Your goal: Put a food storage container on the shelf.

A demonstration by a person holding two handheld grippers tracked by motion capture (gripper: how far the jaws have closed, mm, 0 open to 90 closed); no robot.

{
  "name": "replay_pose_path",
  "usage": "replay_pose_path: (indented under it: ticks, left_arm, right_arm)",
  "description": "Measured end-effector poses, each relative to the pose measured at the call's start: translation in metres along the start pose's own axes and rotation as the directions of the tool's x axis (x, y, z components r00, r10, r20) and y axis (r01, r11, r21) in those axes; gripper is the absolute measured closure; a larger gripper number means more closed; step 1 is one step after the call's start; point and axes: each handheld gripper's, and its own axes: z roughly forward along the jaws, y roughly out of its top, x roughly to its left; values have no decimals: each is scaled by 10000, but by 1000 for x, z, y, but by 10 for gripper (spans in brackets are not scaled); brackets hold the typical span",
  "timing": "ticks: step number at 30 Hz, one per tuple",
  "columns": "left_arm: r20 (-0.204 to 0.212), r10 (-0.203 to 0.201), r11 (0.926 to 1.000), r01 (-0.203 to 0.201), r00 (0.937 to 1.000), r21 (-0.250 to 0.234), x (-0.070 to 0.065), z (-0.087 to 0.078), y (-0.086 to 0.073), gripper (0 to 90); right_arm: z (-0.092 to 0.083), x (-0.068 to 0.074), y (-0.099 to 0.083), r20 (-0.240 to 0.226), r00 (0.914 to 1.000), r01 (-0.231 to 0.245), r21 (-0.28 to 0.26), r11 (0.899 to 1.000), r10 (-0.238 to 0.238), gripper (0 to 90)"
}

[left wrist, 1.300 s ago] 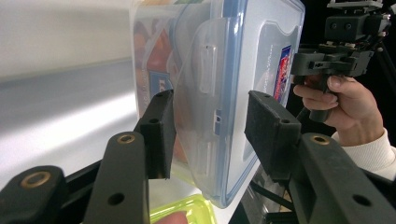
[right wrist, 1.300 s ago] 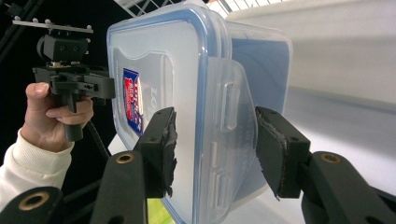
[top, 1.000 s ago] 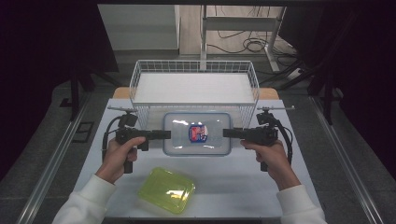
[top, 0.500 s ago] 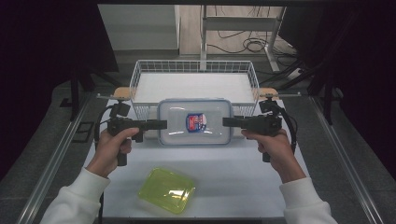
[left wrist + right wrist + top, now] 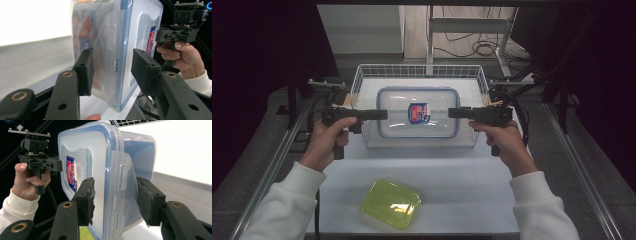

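A clear plastic box with a blue-rimmed lid and a red-and-blue label (image 5: 418,112) hangs level over the white wire basket (image 5: 362,75). My left gripper (image 5: 383,114) is shut on the box's left side flap, and my right gripper (image 5: 452,113) is shut on the right one. In the left gripper view the jaws clamp the box (image 5: 117,30) across its latch flap, with my left gripper (image 5: 112,71) around it. The right gripper view shows the box (image 5: 100,155) pinched the same way by my right gripper (image 5: 115,197).
A yellow-green lidded container (image 5: 390,203) lies on the white table (image 5: 472,190) near its front edge. The wire basket stands at the table's far end. Metal rails run along both sides, and cables lie on the floor behind.
Both grippers have carried the box up and away from the person, from the table's middle to above the wire basket. The yellow-green container has not moved.
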Motion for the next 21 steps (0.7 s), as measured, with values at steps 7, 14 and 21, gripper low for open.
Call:
replay_pose_path:
  ticks: [7, 14, 21]
  left_arm:
    - [132, -3, 9999, 5, 9999, -171, 3, 2, 15, 534]
    - [28, 117, 9994, -116, 9999, -327, 6, 2, 32, 534]
    - [-35, 139, 9993, -140, 9999, -355, 10, 2, 49, 534]
  right_arm:
    - [-2, -1, 16, 6, 9999, 100, -74, 9999, -100, 508]
    - [1, -5, 32, 7, 9999, 161, -186, 9997, -160, 509]
    - [7, -10, 52, -41, 9999, 122, -138, 9998, -123, 509]
